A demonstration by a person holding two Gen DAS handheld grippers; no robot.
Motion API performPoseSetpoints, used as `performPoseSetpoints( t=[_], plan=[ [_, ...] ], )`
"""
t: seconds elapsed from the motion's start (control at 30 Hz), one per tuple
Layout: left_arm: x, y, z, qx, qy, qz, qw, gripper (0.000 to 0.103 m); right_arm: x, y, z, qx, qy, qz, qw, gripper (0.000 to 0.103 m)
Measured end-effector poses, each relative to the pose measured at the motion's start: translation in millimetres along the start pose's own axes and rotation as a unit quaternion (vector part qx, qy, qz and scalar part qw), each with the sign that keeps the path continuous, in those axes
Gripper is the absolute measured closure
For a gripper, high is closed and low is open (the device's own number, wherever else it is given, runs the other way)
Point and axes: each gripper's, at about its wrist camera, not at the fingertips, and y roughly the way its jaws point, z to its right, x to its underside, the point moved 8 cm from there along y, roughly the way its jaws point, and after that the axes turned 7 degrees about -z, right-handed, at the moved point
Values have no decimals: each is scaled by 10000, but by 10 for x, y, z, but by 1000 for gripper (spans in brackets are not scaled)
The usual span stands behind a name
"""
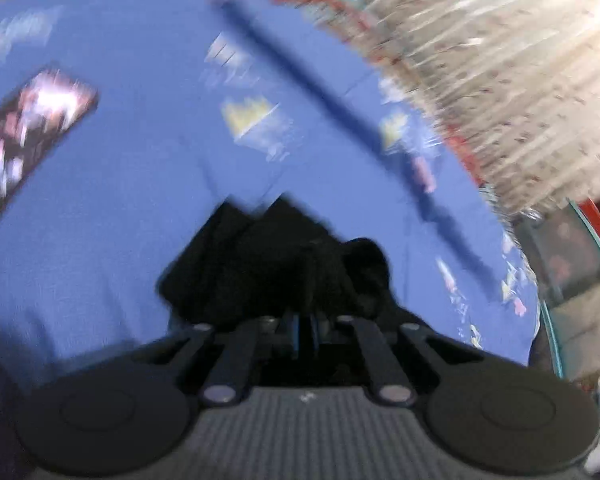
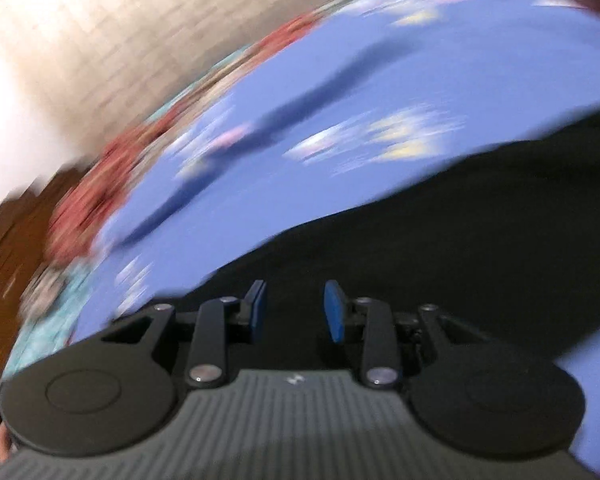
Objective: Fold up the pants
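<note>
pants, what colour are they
Black pants, plain, with no visible pattern; the right wrist view shows them best.

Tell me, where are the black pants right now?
The black pants lie on the blue bedsheet, bunched right in front of the left tongs. In the right wrist view they spread beneath the right tongs.

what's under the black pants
The black pants lie on a blue printed sheet, which shows all around them. Whatever lies beneath the sheet is covered.
</note>
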Motion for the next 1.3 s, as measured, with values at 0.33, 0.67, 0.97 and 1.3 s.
performPoseSetpoints(
  t=[0.33,0.67,0.97,1.3],
  plan=[
    [567,-212,-80,-882,1499,534,9833,94,693,1699,-1889,-1291,-1209,-2266,9578,68],
    [209,-486,-256,-568,746,723,9930,46,917,1670,-1667,-1150,-902,-2439,9587,65],
    [-573,78,-83,-467,1092,324,9924,42,1089,1766,-1296,-1101,-140,-2570,9600,74],
    [-464,790,-21,-341,1192,-745,9895,69,1068,1645,-1209,-1083,-59,-2499,9622,75]
  ],
)
